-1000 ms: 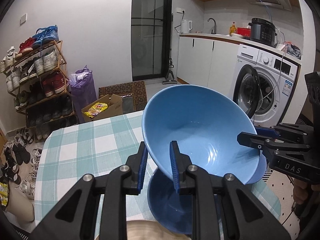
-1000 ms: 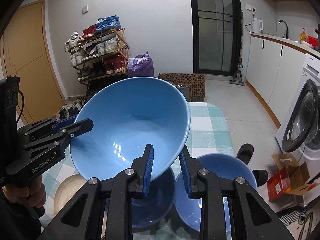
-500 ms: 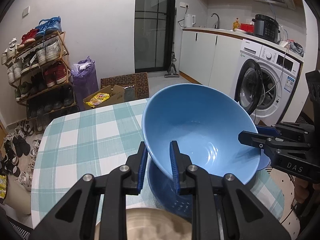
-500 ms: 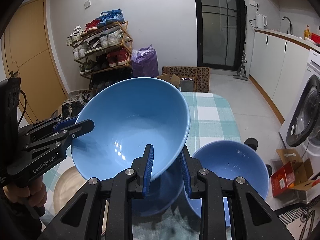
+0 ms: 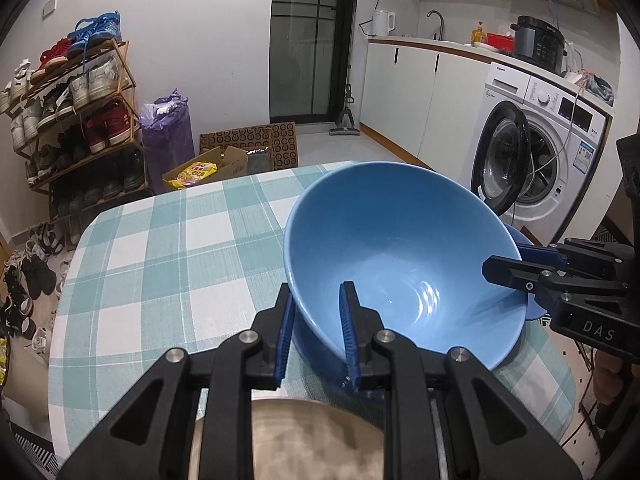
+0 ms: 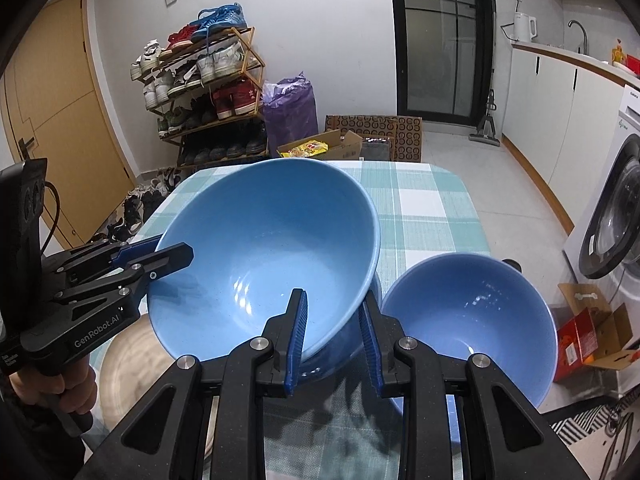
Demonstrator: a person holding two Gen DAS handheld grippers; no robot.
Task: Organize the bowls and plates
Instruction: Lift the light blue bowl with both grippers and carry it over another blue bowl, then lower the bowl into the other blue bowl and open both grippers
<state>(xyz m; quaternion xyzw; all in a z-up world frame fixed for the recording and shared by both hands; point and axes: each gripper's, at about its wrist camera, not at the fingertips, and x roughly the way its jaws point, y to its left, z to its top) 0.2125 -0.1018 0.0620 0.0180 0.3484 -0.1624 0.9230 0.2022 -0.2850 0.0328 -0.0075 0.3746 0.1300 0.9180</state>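
A large blue bowl (image 5: 404,256) (image 6: 264,252) is held tilted by both grippers at opposite rims, low over another blue bowl whose side shows beneath it (image 6: 344,344). My left gripper (image 5: 316,336) (image 6: 160,258) is shut on the near-left rim. My right gripper (image 6: 332,334) (image 5: 504,270) is shut on the opposite rim. A second blue bowl (image 6: 468,324) stands on the table to the right. A beige plate (image 5: 320,444) (image 6: 128,364) lies under the left gripper.
The table has a green-and-white checked cloth (image 5: 168,248). Beyond it are a shoe rack (image 5: 76,112), a purple bag (image 5: 166,132) and a cardboard box (image 5: 208,168) on the floor. A washing machine (image 5: 532,160) stands to the right.
Both grippers have lowered the large blue bowl towards the table, down onto the bowl under it, which is now mostly hidden. Their grip on the rims is unchanged.
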